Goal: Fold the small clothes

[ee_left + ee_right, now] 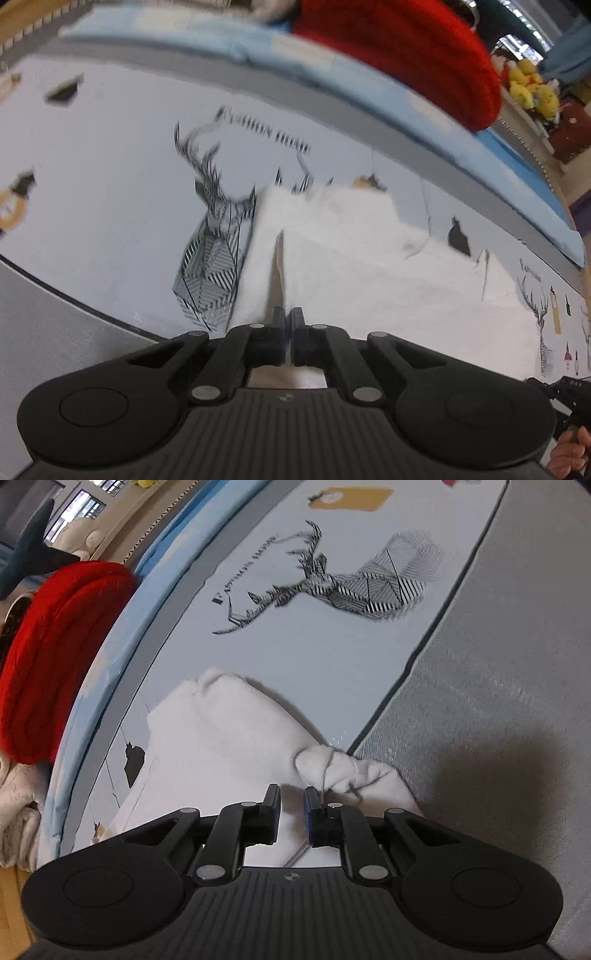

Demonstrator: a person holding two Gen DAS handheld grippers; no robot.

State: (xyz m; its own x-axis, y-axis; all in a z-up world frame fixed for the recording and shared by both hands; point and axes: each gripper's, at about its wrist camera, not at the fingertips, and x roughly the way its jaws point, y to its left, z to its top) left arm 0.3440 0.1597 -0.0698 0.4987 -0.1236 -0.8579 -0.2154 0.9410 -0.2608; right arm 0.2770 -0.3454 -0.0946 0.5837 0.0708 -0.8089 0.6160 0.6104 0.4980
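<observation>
A small white garment [351, 258] lies partly folded on a pale sheet printed with deer [110, 147]. My left gripper [288, 317] is shut at its near edge, and a raised crease of the white cloth runs straight into the closed jaws. In the right wrist view the same garment [221, 731] lies under my right gripper [292, 797]. Its jaws stand a little apart, with cloth showing below the gap and nothing pressed between the pads. A bunched corner [332, 771] with a loose thread sits just right of the right finger.
A red knitted item [406, 55] [55, 646] rests on a light blue bedding edge [221, 40] beyond the sheet. Grey fabric [498, 701] borders the sheet's near side. Cream towels [14, 812] and yellow plush toys [528, 85] lie further off. A person's hand [572, 450] shows at the lower right.
</observation>
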